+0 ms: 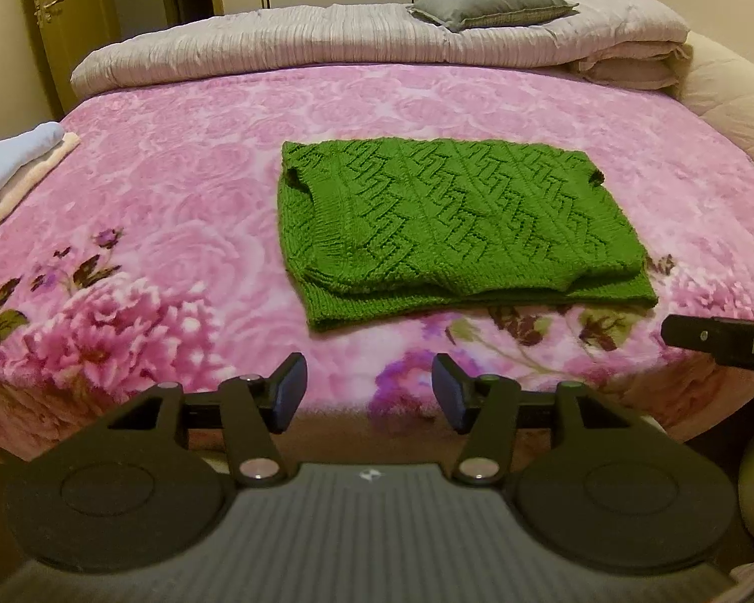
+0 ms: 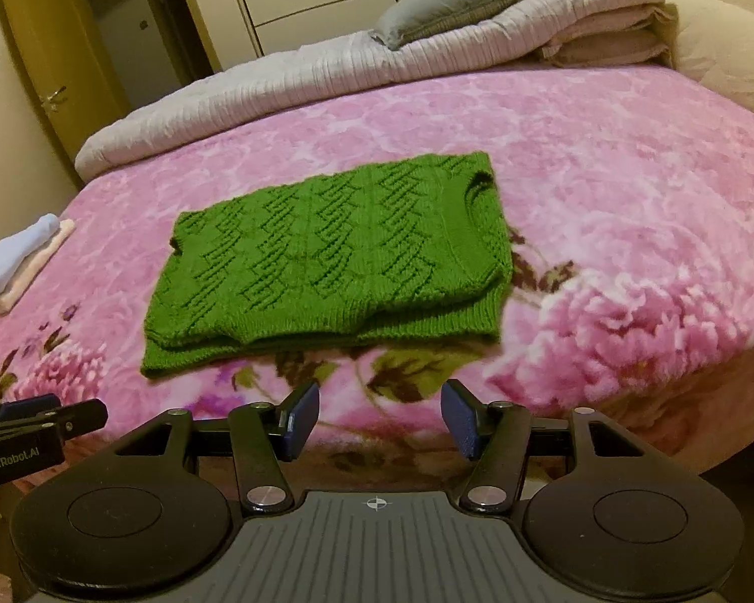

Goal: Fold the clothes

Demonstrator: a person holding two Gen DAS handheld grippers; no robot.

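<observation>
In the left wrist view, the left gripper (image 1: 369, 392) is wide apart and holds nothing. The folded green sweater (image 1: 457, 231) lies ahead on the pink blanket (image 1: 176, 191), not touching it. The right gripper (image 1: 719, 341) is cut off at the edge. In the right wrist view, the right gripper is wide too, empty, with the sweater ahead and to the left. A small pile of folded clothes (image 2: 20, 266) sits far left.

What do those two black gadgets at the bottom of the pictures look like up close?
Both are alike. The left gripper and the right gripper are matt black plastic, each with two jaws faced in dark blue pads, hinged on black links with silver pivot pins. Two round black discs flank a ribbed grey centre plate bearing a small white mark. White lettering shows on each one's side. No cables or sleeves appear.
</observation>
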